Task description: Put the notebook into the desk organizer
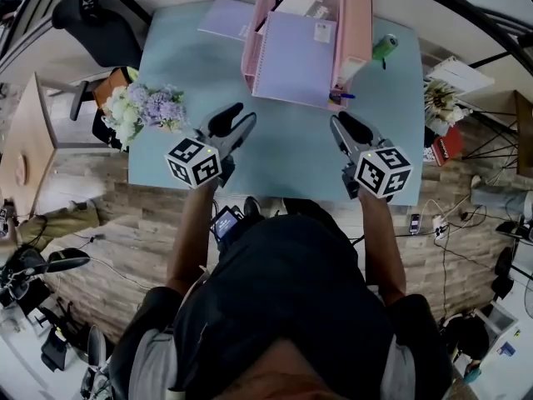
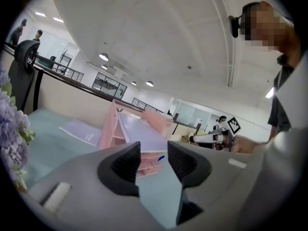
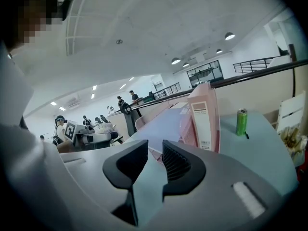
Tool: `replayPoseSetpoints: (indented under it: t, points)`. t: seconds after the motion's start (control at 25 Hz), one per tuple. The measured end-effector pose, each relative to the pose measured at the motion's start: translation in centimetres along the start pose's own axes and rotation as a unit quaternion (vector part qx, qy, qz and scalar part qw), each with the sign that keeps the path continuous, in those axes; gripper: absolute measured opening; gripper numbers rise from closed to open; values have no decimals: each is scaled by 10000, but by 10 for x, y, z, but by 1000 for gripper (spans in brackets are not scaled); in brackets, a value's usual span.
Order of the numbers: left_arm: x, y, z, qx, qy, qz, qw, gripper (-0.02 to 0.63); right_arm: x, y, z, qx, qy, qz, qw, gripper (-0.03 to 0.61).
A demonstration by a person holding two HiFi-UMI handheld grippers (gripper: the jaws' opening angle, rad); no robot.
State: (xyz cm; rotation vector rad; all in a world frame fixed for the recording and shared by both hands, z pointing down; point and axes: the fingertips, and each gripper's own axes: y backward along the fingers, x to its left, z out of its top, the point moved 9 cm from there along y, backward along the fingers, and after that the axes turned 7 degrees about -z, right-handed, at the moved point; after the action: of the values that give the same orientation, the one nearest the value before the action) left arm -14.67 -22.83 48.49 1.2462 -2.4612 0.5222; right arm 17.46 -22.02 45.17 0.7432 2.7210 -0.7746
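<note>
Table (image 1: 287,161): light blue; lies under both pairs of fingers and shows through the gap of each.
Organizer (image 1: 248,57): pink, upright; straight ahead of the fingers and well beyond their tips (a tall pink box stands at its right side).
Notebook (image 1: 297,61): lavender, spiral-bound; already in the organizer, leaning on a slope with its low edge toward the fingers; apart from both pairs.
Second notebook (image 1: 226,17): lavender, flat on the table; far beyond the left fingers, left of the organizer.
Flowers (image 1: 148,108): white and purple bunch; outboard of the left fingers, at the table's left edge.
Left gripper (image 1: 236,120): fingers (image 2: 126,165) released, a small gap between the pads, nothing in it; tips aimed at the organizer.
Right gripper (image 1: 347,128): fingers (image 3: 180,165) released, a narrow gap (slimmer than the left's), nothing in it; tips aimed at the organizer.
Can (image 1: 384,48): green, standing; ahead of the right fingers and off to their right, beside the organizer.
Pen (image 1: 341,97): blue; at the organizer's front right corner, nearest the right fingers, not touching them.
</note>
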Motion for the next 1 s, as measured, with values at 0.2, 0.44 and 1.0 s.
replayPoseSetpoints:
  t: [0.2,0.44,1.0]
  points:
    - [14,-17,-6,-68,320,65,9994,200,-15,-18,-9,160,-228,62,9996,88]
    - [31,-33,-12,-19,490,249,9985,290,-28,-42,-17,260,-555,168,9980,129]
    - [61,-61,-21,-220,1131,295,9929,322,-44,-81,-29,332,-1590,652,9846,227]
